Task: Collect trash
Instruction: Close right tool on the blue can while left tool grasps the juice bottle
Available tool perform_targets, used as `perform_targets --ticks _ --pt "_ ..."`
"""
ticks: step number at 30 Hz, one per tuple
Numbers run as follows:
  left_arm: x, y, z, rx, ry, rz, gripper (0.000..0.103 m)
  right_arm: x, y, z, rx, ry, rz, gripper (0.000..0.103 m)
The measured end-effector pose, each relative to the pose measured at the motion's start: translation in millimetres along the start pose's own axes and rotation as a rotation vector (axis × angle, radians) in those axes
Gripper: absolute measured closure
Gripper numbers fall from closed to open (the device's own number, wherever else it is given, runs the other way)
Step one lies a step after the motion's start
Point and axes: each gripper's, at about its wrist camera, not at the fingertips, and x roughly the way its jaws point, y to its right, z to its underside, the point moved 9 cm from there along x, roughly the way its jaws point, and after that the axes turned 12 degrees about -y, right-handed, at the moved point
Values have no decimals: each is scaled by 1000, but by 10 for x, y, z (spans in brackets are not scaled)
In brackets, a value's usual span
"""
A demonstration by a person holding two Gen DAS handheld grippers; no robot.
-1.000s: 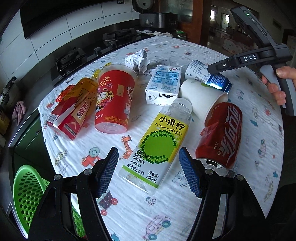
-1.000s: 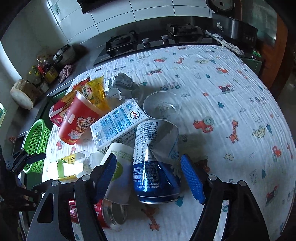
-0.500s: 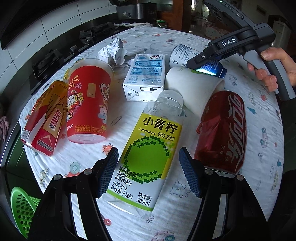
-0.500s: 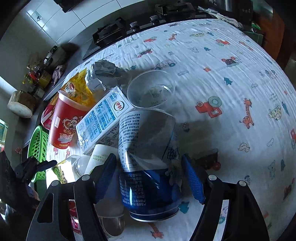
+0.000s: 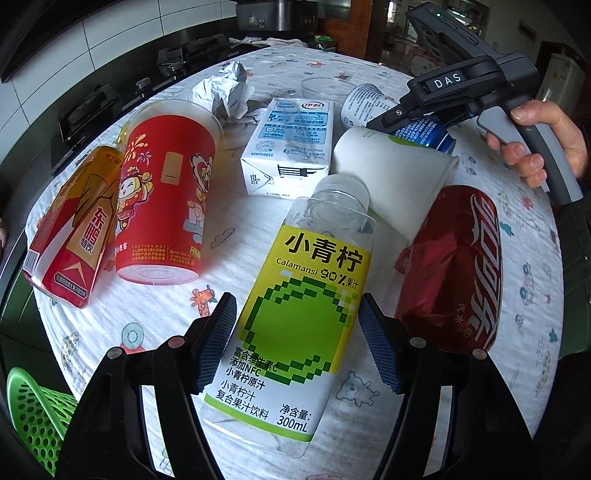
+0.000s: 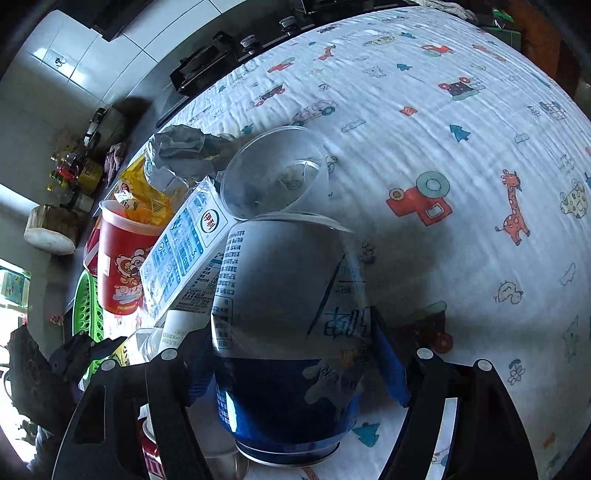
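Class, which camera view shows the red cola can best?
The left wrist view: the cola can lies almost fully visible, dented, logo readable. The right wrist view shows only a red sliver at the bottom edge.

I see a white tablecloth printed with cartoon giraffes, cars and trees covering the table, and behind it a black gas stove set against a white tiled wall. At the far end of the counter I make out a steel pot with a rag lying near it. Off to the side of the counter stand a cluster of condiment bottles and a round wooden chopping block.
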Motion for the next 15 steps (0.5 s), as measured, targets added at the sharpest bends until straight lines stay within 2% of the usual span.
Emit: perform_targets --ticks 8,15 --pt "-169 57 115 -74 68 35 45 -284 -80 58 -29 74 16 33" --pt "-489 -15 281 -171 143 45 48 -574 -507 104 -139 117 15 33"
